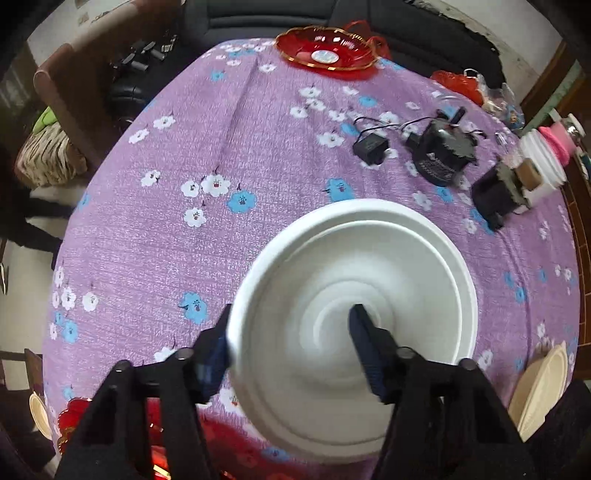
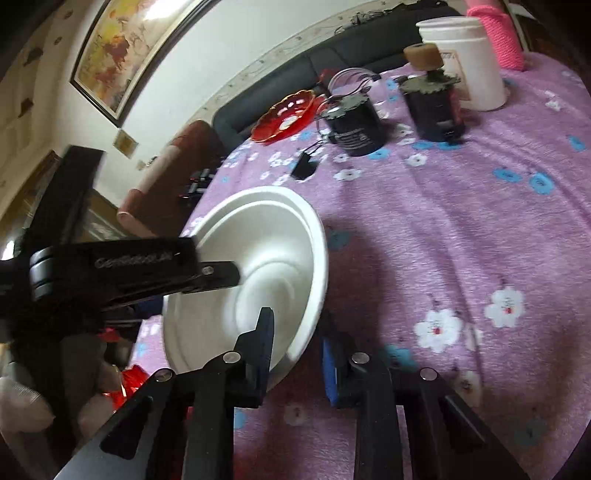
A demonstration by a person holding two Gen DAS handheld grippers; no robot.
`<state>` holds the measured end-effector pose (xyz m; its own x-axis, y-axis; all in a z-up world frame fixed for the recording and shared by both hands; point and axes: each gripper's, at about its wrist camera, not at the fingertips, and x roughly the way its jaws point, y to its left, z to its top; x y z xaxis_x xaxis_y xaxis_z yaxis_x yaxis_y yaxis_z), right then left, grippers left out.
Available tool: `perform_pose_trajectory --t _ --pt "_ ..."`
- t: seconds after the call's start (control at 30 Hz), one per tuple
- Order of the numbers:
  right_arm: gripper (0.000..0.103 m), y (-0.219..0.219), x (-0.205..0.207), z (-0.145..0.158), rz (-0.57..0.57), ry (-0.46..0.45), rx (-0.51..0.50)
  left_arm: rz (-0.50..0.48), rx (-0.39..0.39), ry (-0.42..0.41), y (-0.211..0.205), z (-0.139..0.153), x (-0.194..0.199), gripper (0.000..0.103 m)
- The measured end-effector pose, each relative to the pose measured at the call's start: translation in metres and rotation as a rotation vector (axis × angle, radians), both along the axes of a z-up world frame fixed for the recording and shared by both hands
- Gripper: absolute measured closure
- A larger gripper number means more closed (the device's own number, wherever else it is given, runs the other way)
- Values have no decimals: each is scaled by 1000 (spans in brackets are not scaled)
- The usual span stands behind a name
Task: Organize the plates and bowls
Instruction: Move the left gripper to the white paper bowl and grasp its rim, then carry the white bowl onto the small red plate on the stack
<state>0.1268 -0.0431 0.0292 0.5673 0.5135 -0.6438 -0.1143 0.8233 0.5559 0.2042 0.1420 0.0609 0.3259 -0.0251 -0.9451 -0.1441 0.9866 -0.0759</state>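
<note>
Black jaws of the left gripper [image 1: 291, 328] fill the bottom of the left wrist view, straddling the rim of a white bowl [image 1: 369, 273]: one finger sits outside the wall, the other reaches down inside toward the bowl's centre, and whether the pads actually press on the wall I cannot tell through the blur. From the right wrist view the right gripper [image 2: 297, 332] straddles the opposite edge of the same white bowl [image 2: 280, 236] — one finger inside, the blue-padded one outside, with a visible gap to the rim, so it is not pinching yet. The bowl is round, with no long axis; its mouth faces up in the left view, while in the right view it looks tipped with its mouth toward the left gripper. It is empty, with stepped rings moulded into its inside, and it is over the near part of the table. A red glass dish [image 1: 327, 48] with a gold rim and a pale disc at its centre sits at the far edge, upright. Cream plates [image 1: 543, 387] show at the right edge, and another red piece [image 1: 74, 410] lies at the near left corner. Two black cylindrical devices [image 2: 356, 123] with wires stand beside a white tub [image 2: 467, 62] and a pink spool [image 2: 496, 33]. A purple cloth [image 1: 177, 133] printed with white and blue flowers covers the table — beyond it are a dark sofa [image 2: 280, 85], a brown armrest, and a framed painting [image 2: 125, 48] on a pale wall.
</note>
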Motion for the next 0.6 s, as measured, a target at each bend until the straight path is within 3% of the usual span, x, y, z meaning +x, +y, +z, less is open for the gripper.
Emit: perform_pose_trajectory --t 0.2,0.43,0.6 --pt "82 -1 -17 26 1 -61 -21 -5 -25 -75 4 34 -35 48" --pt "82 16 -64 76 67 -142 -38 -15 -44 -182 32 76 -113 47" --pt "82 48 -101 95 162 -171 -50 53 -68 -209 69 78 -165 47"
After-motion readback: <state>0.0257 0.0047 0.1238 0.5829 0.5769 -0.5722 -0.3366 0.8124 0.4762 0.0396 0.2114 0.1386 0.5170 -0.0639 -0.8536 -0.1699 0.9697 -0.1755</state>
